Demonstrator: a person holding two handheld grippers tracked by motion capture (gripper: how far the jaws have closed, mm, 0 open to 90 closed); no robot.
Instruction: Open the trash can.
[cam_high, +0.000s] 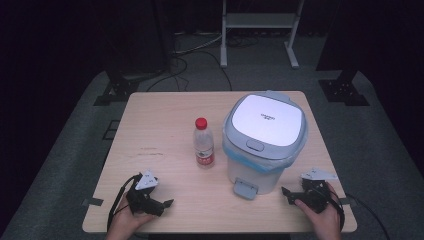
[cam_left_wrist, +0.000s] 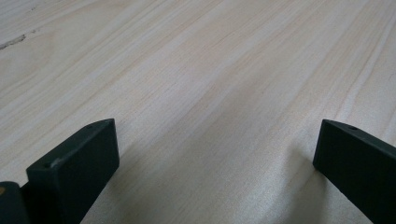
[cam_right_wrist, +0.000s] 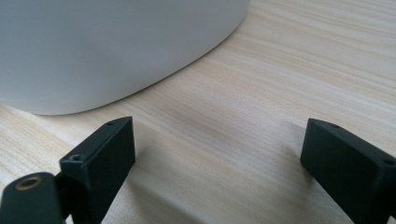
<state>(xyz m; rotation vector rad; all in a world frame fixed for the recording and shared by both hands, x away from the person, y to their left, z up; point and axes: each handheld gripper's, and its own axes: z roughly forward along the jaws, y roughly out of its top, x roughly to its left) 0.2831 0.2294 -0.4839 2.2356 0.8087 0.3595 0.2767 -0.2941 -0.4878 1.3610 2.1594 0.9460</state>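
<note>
Bin (cam_right_wrist: 116, 51) ahead of right gripper (cam_right_wrist: 217, 154), jaws spread, apart

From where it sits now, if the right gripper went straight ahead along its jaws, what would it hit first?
Probably the white bin: the right gripper, jaws open and empty, points at its lower wall across bare table. How far off is unclear.

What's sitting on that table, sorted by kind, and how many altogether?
Water bottle, red cap: 1
Pedal bin, lid shut: 1
Hand-held grippers, left gripper and right gripper, both with jaws apart: 2
Total: 4
</note>
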